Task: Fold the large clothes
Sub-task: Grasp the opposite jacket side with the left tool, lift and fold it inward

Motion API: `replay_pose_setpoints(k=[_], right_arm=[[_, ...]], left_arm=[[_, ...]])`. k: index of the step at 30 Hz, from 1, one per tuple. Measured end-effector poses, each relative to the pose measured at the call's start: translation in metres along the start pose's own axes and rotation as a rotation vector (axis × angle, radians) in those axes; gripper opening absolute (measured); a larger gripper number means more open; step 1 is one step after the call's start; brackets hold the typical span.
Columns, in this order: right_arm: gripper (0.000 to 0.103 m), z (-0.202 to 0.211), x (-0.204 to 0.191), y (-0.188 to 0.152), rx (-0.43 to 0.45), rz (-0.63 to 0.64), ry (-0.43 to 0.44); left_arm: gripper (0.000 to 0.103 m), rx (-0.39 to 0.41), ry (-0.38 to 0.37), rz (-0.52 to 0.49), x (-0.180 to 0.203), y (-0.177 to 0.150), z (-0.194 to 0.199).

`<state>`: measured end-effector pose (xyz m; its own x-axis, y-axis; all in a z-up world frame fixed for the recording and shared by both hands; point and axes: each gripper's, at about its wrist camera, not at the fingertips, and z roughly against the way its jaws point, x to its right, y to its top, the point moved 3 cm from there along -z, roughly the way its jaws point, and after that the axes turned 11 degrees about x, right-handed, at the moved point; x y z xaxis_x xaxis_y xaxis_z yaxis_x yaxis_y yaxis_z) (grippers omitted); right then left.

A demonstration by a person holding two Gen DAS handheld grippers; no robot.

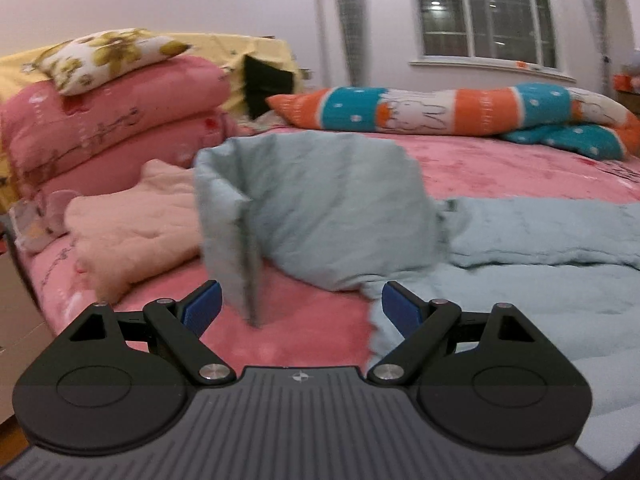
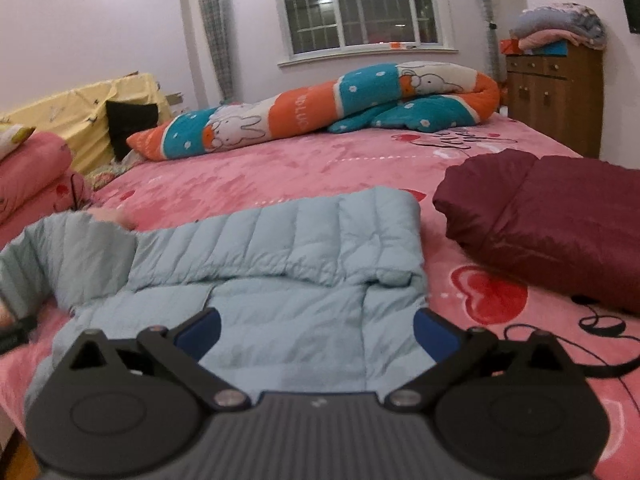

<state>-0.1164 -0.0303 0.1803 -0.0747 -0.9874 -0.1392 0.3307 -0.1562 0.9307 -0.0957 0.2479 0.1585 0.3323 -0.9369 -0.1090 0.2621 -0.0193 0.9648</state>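
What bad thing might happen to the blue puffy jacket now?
1. The light blue jacket's sleeve stands lifted and blurred while the left gripper is open and holds nothing, so it may flop down crooked.
2. The right gripper is open too, above the jacket body; puffy fabric may spring apart.
3. A black cable lies nearby and might snag.

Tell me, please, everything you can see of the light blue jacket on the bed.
The light blue jacket is a quilted, puffy garment with stitched channels, soft and padded by its look. It lies spread on the pink bedspread, one part folded across its top. In the left wrist view, blurred, one sleeve stands raised above the bed. Both the left gripper and the right gripper are open and hold nothing.
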Motion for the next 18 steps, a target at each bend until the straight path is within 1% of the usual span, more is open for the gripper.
replay_pose_setpoints(k=[2, 4, 7, 12, 16, 17, 18], right_arm=[[0.102, 0.007, -0.002, -0.002, -0.007, 0.009, -0.004], [0.102, 0.011, -0.002, -0.006, -0.021, 0.009, -0.007], [0.102, 0.014, -0.004, -0.01, -0.03, 0.022, -0.018], [0.102, 0.011, -0.011, -0.016, -0.032, 0.061, -0.025], [0.102, 0.005, -0.017, -0.019, -0.032, 0.097, -0.022], [0.102, 0.004, -0.019, -0.021, -0.03, 0.103, -0.018], [0.102, 0.003, -0.021, -0.022, -0.027, 0.113, -0.013]], left_arm=[[0.103, 0.01, 0.022, -0.014, -0.009, -0.001, -0.004], [0.103, 0.006, 0.037, -0.02, -0.009, 0.001, -0.012], [0.103, 0.012, 0.058, -0.004, -0.014, 0.003, -0.023], [0.103, -0.003, 0.086, -0.005, -0.02, 0.002, -0.049], [0.103, -0.008, 0.102, 0.006, -0.024, 0.002, -0.059], [0.101, -0.008, 0.099, 0.006, -0.024, 0.002, -0.063], [0.097, -0.007, 0.094, 0.005, -0.024, 0.002, -0.065]])
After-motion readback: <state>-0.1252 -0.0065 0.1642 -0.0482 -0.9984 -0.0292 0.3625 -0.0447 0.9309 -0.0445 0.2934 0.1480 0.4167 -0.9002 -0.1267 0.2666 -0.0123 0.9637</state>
